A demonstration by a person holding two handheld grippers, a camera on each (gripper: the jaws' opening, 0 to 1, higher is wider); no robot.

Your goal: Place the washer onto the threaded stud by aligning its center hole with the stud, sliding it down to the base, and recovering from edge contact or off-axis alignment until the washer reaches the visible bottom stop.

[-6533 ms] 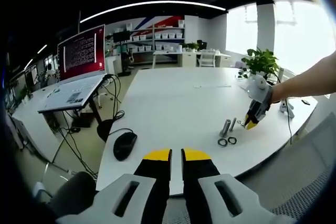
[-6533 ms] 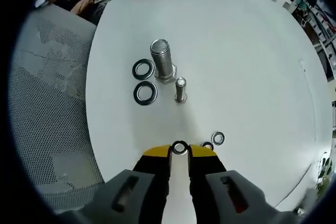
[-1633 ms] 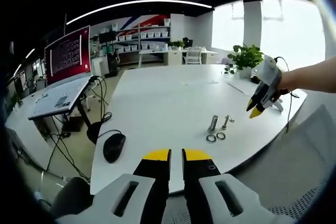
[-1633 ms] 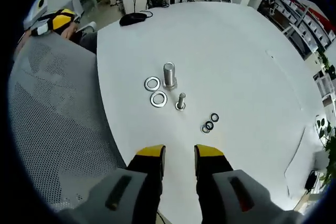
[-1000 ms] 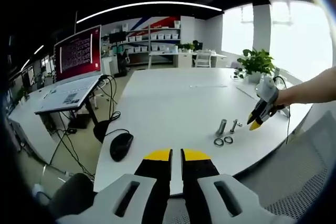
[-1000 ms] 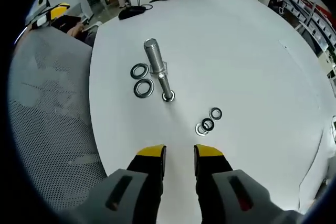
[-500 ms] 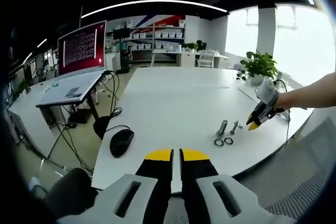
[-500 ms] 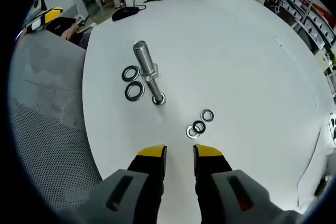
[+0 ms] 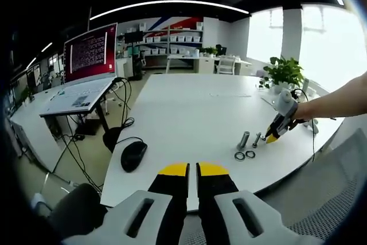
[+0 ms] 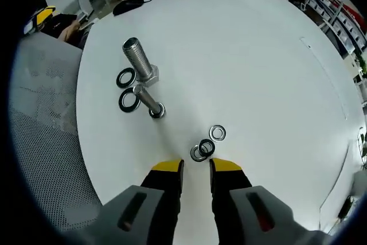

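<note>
1. In the right gripper view we see the right gripper (image 10: pixel 195 167) low over the white table (image 10: pixel 258 73), jaws slightly parted and holding nothing.
2. Three small washers (image 10: pixel 206 143) lie clustered just beyond its tips.
3. The small stud (image 10: pixel 150 104) stands farther off, beside the large stud (image 10: pixel 137 59) and two large washers (image 10: pixel 127 90).
4. In the left gripper view, the left gripper (image 9: pixel 192 170) hangs nearly closed, empty, near the mouse (image 9: pixel 132 156).

Right tool (image 10: pixel 196 166) slightly parted, empty; left tool (image 9: pixel 191 168) nearly closed.
</note>
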